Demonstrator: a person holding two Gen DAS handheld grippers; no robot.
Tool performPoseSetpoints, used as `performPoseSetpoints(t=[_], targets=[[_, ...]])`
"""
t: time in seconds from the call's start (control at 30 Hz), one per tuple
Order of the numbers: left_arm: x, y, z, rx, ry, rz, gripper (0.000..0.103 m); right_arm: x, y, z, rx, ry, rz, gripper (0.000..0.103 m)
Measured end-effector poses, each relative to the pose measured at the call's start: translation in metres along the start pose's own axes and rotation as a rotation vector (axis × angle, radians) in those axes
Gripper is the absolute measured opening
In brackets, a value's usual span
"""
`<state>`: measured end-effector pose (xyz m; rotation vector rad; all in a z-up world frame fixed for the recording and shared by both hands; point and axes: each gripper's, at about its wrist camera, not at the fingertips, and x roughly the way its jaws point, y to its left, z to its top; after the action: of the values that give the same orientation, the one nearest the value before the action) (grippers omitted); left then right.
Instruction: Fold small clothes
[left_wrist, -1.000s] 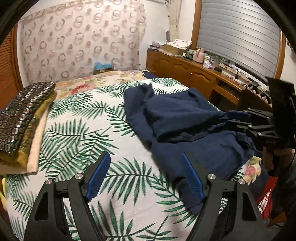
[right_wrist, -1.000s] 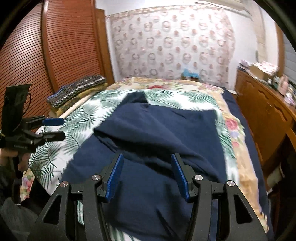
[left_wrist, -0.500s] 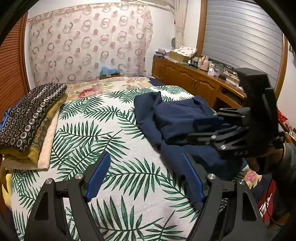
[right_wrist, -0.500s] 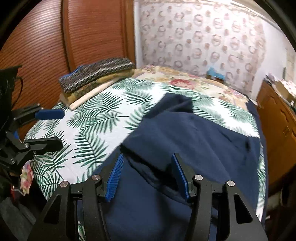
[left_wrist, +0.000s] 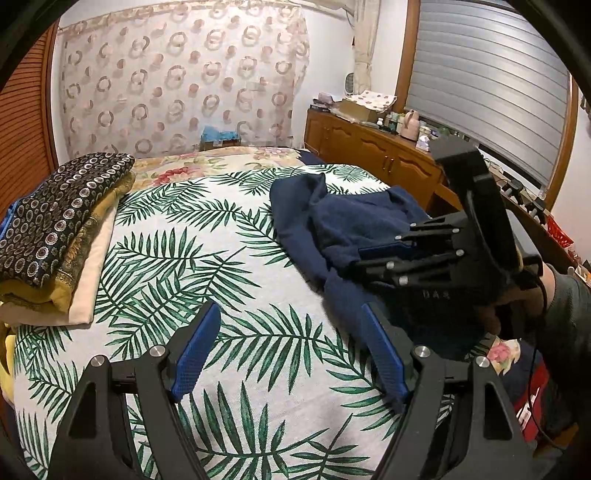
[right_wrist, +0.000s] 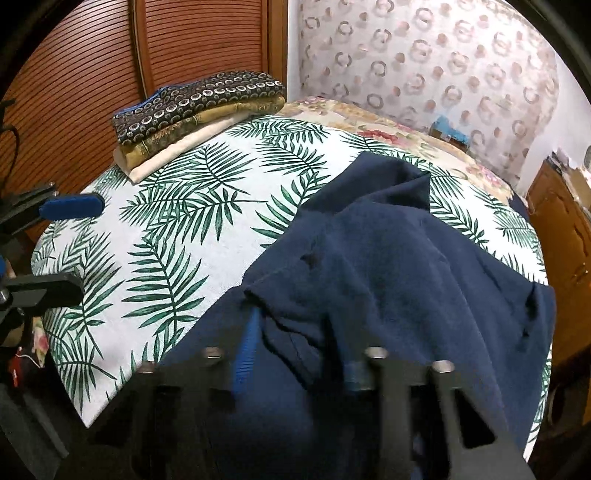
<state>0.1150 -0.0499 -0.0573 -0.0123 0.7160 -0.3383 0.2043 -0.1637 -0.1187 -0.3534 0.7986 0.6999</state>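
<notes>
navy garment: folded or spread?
Neither: the navy garment lies rumpled, partly doubled over itself on the bed cover, with uneven creases.

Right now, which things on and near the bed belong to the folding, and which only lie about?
For the folding:
- navy garment
- right tongs, just closing on its fabric
- left tongs, open

Lying about:
- stack of folded cloths
- wooden sideboard with its clutter

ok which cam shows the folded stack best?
Left wrist: the folded stack sits large at the left, its layers and side edge clear. Right wrist shows the same stack smaller, farther off near the wardrobe doors, though unblocked.
</notes>
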Motion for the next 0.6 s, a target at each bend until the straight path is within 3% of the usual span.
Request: performPoseSetpoints(t=[0.03, 0.07, 0.13, 0.37, 0.6], targets=[[0.000, -0.001, 0.000, 0.001, 0.000, -0.001, 0.079, 0.000, -0.003, 0.001, 0.017, -0.003, 0.007, 0.023], [0.000, -0.002, 0.000, 0.003, 0.001, -0.002, 0.079, -0.001, -0.005, 0.002, 0.031, -0.009, 0.016, 0.014], [0.001, -0.003, 0.000, 0.007, 0.001, -0.001, 0.079, -0.003, -0.007, 0.004, 0.041, -0.034, 0.004, 0.007], [0.001, -0.005, -0.002, 0.009, 0.003, -0.004, 0.079, -0.047, -0.045, 0.012, 0.138, -0.169, -0.061, 0.006], [0.003, -0.008, -0.004, 0.010, 0.010, -0.014, 0.079, -0.086, -0.147, 0.024, 0.320, -0.221, -0.239, 0.006]])
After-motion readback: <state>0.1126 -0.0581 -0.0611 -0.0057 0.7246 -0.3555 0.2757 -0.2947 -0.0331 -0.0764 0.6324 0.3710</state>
